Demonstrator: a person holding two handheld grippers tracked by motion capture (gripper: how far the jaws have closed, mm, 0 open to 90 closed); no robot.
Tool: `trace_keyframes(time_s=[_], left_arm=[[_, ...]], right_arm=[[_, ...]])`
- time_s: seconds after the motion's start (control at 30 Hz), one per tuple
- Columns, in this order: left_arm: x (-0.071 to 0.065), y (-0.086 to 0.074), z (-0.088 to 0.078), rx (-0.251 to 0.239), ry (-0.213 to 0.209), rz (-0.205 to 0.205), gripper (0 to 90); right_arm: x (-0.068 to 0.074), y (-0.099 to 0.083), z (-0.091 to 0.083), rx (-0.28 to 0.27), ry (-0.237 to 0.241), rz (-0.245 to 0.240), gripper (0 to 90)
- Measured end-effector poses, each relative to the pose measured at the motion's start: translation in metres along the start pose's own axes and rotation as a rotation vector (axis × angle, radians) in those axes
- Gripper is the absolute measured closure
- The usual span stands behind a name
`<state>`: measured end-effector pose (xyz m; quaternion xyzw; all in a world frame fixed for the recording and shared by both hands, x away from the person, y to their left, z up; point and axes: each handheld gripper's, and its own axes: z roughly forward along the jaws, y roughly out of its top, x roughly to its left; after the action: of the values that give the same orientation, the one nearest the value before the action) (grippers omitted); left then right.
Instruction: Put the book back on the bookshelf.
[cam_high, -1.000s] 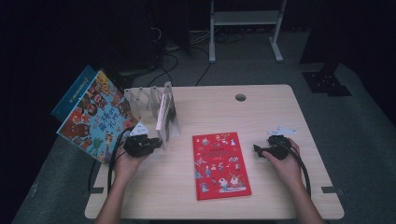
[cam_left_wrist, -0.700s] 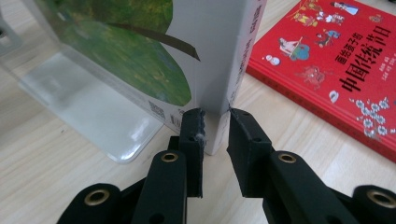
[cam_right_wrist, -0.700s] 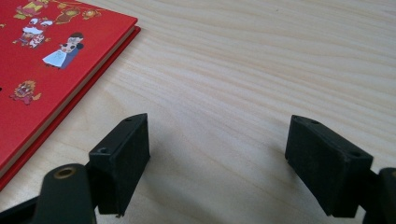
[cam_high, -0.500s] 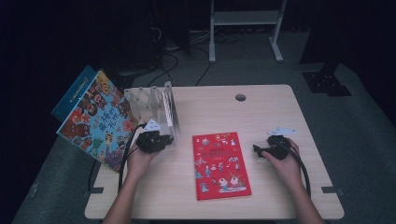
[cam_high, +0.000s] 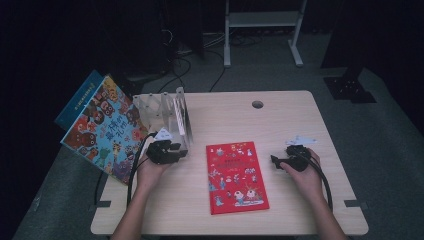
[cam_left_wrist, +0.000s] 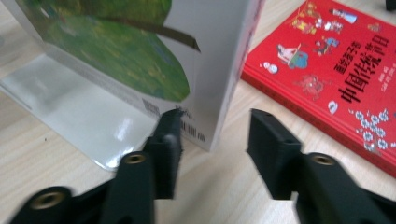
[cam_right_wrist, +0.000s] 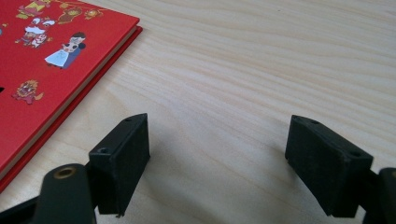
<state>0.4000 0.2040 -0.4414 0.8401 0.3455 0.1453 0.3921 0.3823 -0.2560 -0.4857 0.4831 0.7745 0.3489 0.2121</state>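
A thin book (cam_high: 182, 116) stands upright in the clear rack (cam_high: 155, 107) at the table's left. In the left gripper view that book (cam_left_wrist: 116, 51) shows a green cover and a white spine. My left gripper (cam_high: 166, 151) sits at its lower near corner, and its jaws have just been opening. That corner lies between the jaws of the left gripper (cam_left_wrist: 217, 128), with the right pad (cam_left_wrist: 271, 144) apart from it. A red book (cam_high: 235, 175) lies flat at the table's middle. My right gripper (cam_high: 286, 161) rests to its right, open over bare wood (cam_right_wrist: 219, 128).
A large colourful picture book (cam_high: 102, 127) leans beyond the table's left edge, next to the rack. The wooden table (cam_high: 280, 115) has a round cable hole (cam_high: 257, 104) near its far edge. A white metal stand (cam_high: 260, 20) is on the floor behind.
My left gripper has shifted slightly right, toward the rack and the standing book. The right hand and the red book have stayed put.
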Motion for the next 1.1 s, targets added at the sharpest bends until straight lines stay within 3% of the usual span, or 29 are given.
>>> trace_keyframes(time_s=[0.03,0.13,0.2,0.43,0.5,0.6,0.67,0.7,0.8,0.87,0.93,1.03,1.1], left_arm=[[-0.001,-0.001,-0.001,0.006,-0.002,0.0,50.5],[-0.003,-0.005,-0.005,0.014,0.013,0.011,38.5],[-0.003,-0.008,-0.009,0.007,0.0,-0.001,35.7],[-0.008,-0.018,-0.015,0.023,-0.016,0.035,8.3],[-0.013,-0.021,-0.013,0.055,-0.032,0.046,1.5],[-0.018,-0.023,-0.011,0.072,-0.046,0.071,0.7],[-0.023,-0.025,-0.009,0.087,-0.064,0.083,0.0],[-0.029,-0.028,-0.009,0.094,-0.076,0.113,0.0],[-0.033,-0.031,-0.009,0.088,-0.084,0.12,0.0],[-0.036,-0.035,-0.008,0.098,-0.093,0.131,0.0],[-0.039,-0.038,-0.007,0.116,-0.1,0.144,0.0],[-0.044,-0.044,-0.007,0.122,-0.114,0.149,0.0],[-0.046,-0.046,-0.006,0.126,-0.12,0.155,0.0]], right_arm=[[0.0,0.0,0.0,0.0,0.0,0.0,20.6],[0.0,0.0,0.0,0.001,0.002,0.0,20.4],[0.0,0.0,0.0,0.001,0.004,-0.002,19.9],[0.0,0.0,0.0,0.001,0.012,-0.009,19.9],[0.0,0.0,0.0,0.006,0.021,-0.018,16.4],[0.001,0.0,0.001,0.008,0.025,-0.022,15.6],[0.002,0.001,0.0,0.008,0.022,-0.021,22.6],[0.002,0.001,-0.002,0.01,0.024,-0.02,28.3],[0.002,0.002,-0.004,0.015,0.033,-0.019,34.9],[0.004,0.004,-0.009,0.006,0.073,0.001,40.9],[0.006,0.006,-0.011,0.002,0.092,0.008,42.0],[0.017,0.015,-0.011,0.015,0.172,0.009,44.5],[0.02,0.017,-0.011,0.014,0.188,0.016,45.3]])
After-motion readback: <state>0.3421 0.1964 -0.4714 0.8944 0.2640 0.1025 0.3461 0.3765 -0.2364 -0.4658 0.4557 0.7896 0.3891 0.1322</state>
